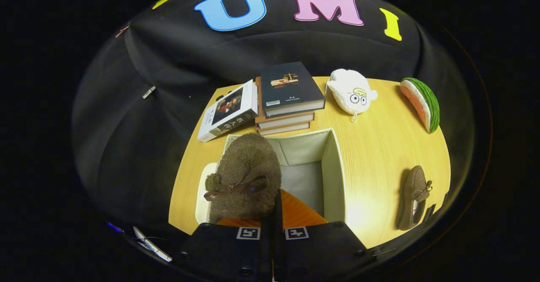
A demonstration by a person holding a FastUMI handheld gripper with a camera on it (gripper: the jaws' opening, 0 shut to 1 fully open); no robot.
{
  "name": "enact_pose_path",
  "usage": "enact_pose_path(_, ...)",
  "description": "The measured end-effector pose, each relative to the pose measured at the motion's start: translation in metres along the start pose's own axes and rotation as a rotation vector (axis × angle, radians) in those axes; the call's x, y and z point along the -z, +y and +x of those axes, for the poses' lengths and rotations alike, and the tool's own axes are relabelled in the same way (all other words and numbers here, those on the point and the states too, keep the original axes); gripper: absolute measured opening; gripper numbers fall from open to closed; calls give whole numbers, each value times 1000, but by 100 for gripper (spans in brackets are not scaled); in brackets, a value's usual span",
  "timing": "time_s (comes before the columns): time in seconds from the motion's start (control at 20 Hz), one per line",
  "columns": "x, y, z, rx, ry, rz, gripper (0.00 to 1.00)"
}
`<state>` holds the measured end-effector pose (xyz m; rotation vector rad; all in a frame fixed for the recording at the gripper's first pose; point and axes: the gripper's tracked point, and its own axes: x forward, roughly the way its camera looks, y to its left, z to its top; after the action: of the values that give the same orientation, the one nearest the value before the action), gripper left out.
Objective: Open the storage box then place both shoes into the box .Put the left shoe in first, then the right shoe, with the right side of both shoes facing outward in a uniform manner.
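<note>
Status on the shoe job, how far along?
Done: the storage box is open. In hand: the gripper is shut on one brown shoe, held over the box's left side, not yet set down. Left: release it, then fetch the second shoe lying on the table right of the box.

Brown fuzzy shoes [247, 176], cream box [333, 172]

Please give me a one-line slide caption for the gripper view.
Claw shut on a brown shoe, held over the open storage box; second shoe waits on the table.
</note>
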<state>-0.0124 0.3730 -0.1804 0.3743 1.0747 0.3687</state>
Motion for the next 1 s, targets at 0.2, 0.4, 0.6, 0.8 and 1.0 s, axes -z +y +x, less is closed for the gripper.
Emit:
enact_pose_path(0.2,9,5,14,11,27,3,7)
enact_pose_path(0.4,6,5,30,33,22,22,7)
enact_pose_path(0.6,9,8,43,51,14,-8,8)
enact_pose_path(0.8,23,22,52,12,42,-38,22)
enact_pose_path(1.0,36,26,43,-52,81,-71,69)
